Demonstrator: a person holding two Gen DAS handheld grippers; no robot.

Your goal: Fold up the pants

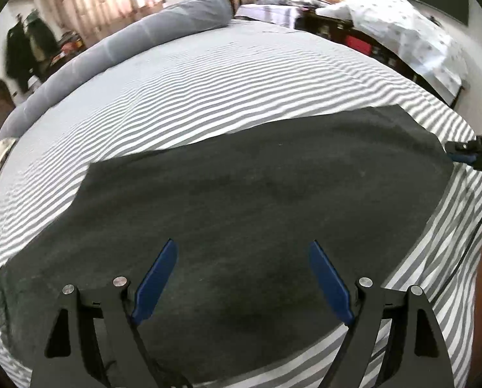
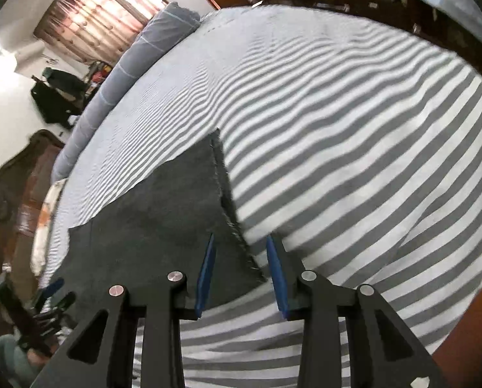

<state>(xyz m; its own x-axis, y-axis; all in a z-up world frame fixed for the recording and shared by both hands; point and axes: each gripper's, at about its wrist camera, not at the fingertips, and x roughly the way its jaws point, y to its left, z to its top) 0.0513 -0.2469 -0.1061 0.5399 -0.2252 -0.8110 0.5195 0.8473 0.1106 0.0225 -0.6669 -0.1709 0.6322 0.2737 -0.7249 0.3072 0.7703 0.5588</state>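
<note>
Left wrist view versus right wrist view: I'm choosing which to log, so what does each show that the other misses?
Left only: the pants' full spread, with the open left claw over them. Right only: the frayed hem, with the open right claw straddling its corner. Both: dark pants flat on the striped sheet, the grey bolster behind.

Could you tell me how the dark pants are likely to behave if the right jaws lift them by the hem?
The pants lie flat and limp on the striped sheet, so they would probably drape and sag. The hem shows stacked layers, so one layer might slip free. The right gripper stands open around that edge; pushing would likely bunch the fabric.
</note>
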